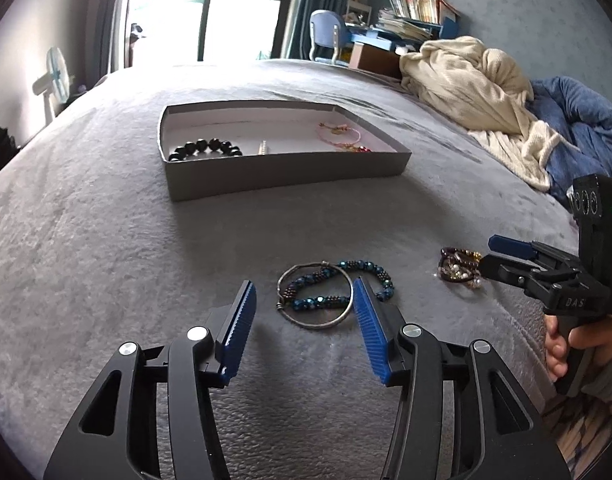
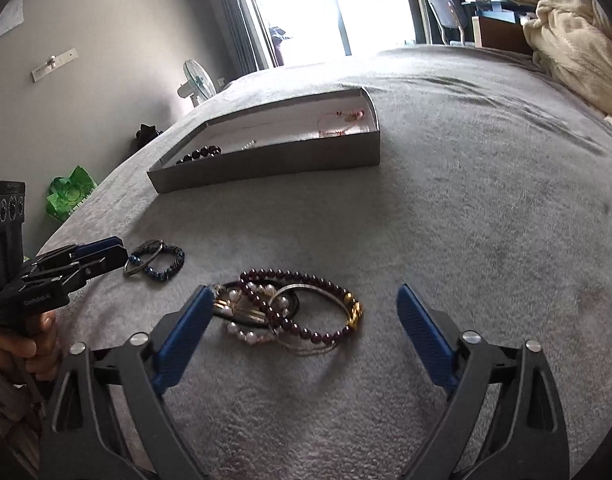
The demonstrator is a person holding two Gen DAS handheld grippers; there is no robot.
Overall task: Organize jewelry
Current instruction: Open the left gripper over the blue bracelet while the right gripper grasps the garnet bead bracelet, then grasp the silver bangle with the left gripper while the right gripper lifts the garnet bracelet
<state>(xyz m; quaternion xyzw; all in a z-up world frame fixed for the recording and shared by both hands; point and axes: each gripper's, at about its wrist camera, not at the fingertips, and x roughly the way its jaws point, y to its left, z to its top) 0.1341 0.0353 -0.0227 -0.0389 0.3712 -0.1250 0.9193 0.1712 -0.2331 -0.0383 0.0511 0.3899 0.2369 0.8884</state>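
Left gripper (image 1: 304, 298): jaws spread wide, nothing held, blue pads low over the grey bedspread (image 1: 105, 260). Positioned so that the silver bangle (image 1: 314, 295) and the blue beaded bracelet (image 1: 346, 284) threaded through it lie just ahead of the pads, nearer the right-hand pad, which overlaps the bracelet's edge in the left wrist view. Contact there cannot be told. Opening judged wide enough to straddle the pair; likely an approach stance before a grasp.

Right gripper (image 2: 303, 306): jaws likewise set wide, empty, hovering near the bedspread. Directly between and just ahead of the pads: a tangled pile made up of a dark red bead bracelet (image 2: 306, 308), a pearl bracelet (image 2: 245, 332), a thin metal bangle (image 2: 318, 344) with a gold section, and a dark band beneath. Interlocked pieces judged liable to lift together or snag.

Farther ahead of both tools, well apart from the loose pieces: a shallow grey box (image 1: 281, 170), open at the top, presumably the destination. Already inside: a black bead bracelet (image 1: 205, 149) at the left end, a pink cord bracelet (image 1: 342, 136) at the right end, a small pale item between them, too small to identify.

Beyond the right gripper: crumpled cream blanket (image 1: 474, 92).
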